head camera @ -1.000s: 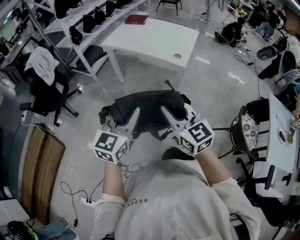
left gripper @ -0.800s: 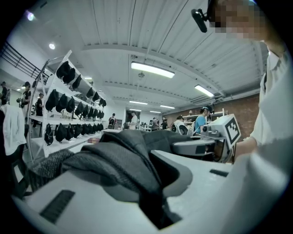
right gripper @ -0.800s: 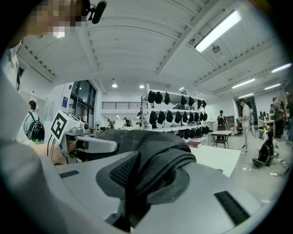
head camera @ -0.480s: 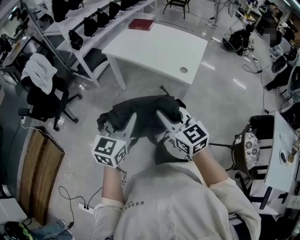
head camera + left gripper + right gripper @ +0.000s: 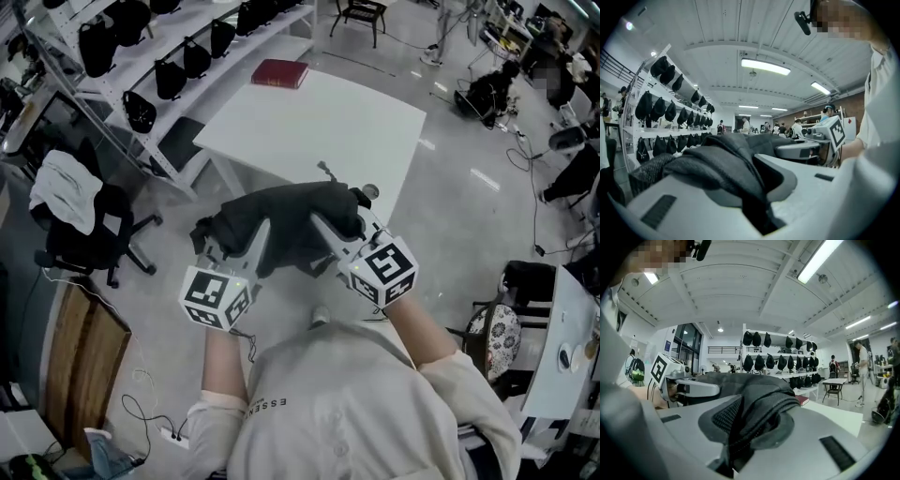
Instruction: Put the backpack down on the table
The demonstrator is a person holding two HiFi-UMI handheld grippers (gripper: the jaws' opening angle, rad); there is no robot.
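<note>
A dark grey backpack (image 5: 286,220) hangs in the air between both grippers, over the near edge of the white table (image 5: 319,122). My left gripper (image 5: 246,246) is shut on the backpack's left side, with folded dark fabric (image 5: 722,164) pinched between its jaws. My right gripper (image 5: 330,234) is shut on the right side, clamping a strap with mesh padding (image 5: 750,420). The bag's underside is hidden. In each gripper view the other gripper shows across the bag.
A red book (image 5: 278,73) lies at the table's far end, and a round cable hole (image 5: 367,190) sits near its front corner. Shelves with black bags (image 5: 178,56) run along the left. A black office chair (image 5: 80,230) with a white garment stands at left. Chairs and desks stand at right.
Both grippers have carried the backpack forward to the white table; the bag now overlaps the table's near edge. The grip on both sides is unchanged.
</note>
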